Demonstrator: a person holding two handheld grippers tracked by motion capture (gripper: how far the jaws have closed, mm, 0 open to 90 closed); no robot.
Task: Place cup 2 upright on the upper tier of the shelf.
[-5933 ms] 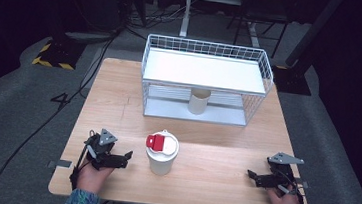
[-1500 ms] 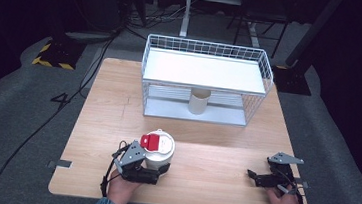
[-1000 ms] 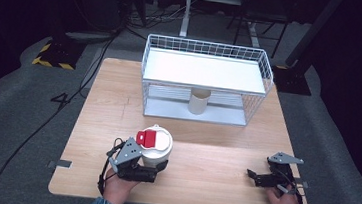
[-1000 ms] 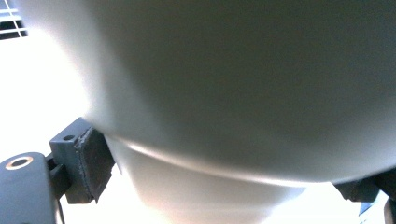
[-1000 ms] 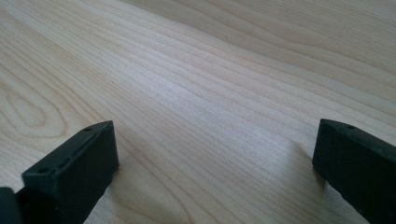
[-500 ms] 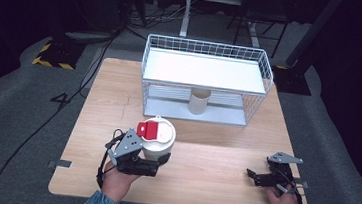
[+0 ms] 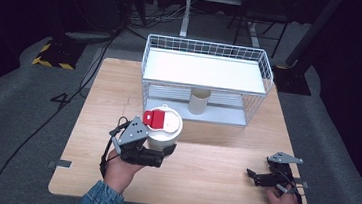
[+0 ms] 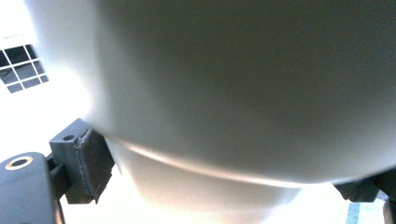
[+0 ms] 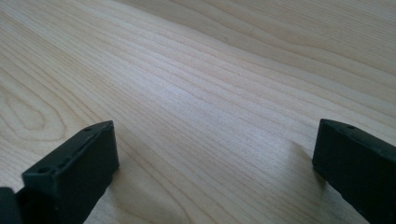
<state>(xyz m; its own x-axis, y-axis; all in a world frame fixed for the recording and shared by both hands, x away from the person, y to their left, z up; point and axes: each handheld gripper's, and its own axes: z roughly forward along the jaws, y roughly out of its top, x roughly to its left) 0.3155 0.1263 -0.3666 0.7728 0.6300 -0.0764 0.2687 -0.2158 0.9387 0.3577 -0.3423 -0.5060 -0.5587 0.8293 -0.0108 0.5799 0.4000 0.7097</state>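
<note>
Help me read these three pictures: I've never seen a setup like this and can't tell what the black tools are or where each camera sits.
There is no robot here. A person sits at a pale wooden table holding a black two-jaw gripper in each hand. The wide picture comes from a fixed camera above, looking down. The other two come from small cameras riding on the grippers, looking along their jaws.

The left gripper is clamped on a white cup with a white lid and red flap, which looms grey-white in that gripper's own view. The right gripper rests on the wood, jaws apart and empty. Behind stands a white wire shelf rack with a small cream cylinder on its lower level.
</note>
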